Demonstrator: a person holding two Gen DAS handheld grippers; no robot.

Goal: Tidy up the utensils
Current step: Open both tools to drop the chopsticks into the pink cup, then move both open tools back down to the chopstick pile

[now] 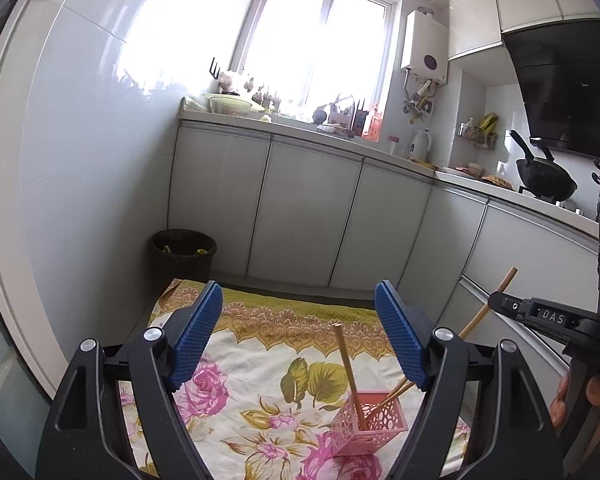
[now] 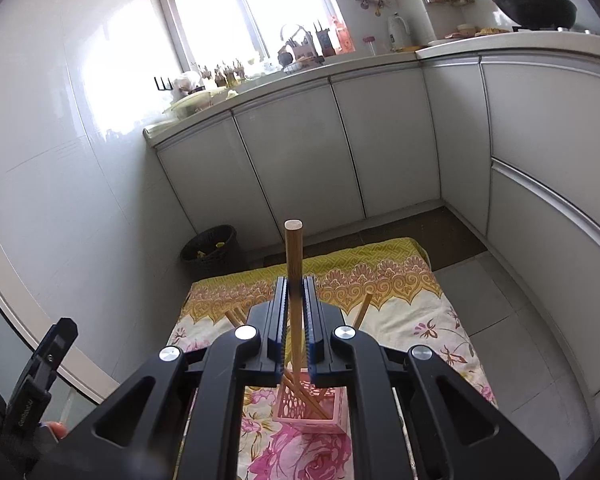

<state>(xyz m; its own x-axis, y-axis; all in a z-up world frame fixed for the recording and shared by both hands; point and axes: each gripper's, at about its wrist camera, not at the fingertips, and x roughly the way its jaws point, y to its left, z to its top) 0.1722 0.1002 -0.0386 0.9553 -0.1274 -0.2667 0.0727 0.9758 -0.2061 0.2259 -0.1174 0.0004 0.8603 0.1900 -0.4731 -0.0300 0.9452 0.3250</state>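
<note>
Chopstick pinched upright in right gripper may miss or tip the pink holder; left gripper wide, empty.

A bright window fills the far wall and throws strong daylight onto the glossy pale wall tiles to its left. Directly below the window runs a countertop crowded with bowls, bottles and small items, over a row of plain grey cabinet doors. To the right of the window a white water heater hangs on the wall, with white upper cabinets beyond it and a dark range hood further right. Under the hood a black wok sits on the counter. Below and left of the window, a dark waste bin stands on the floor in the corner. A floral cloth lies in front of the cabinets.
</note>
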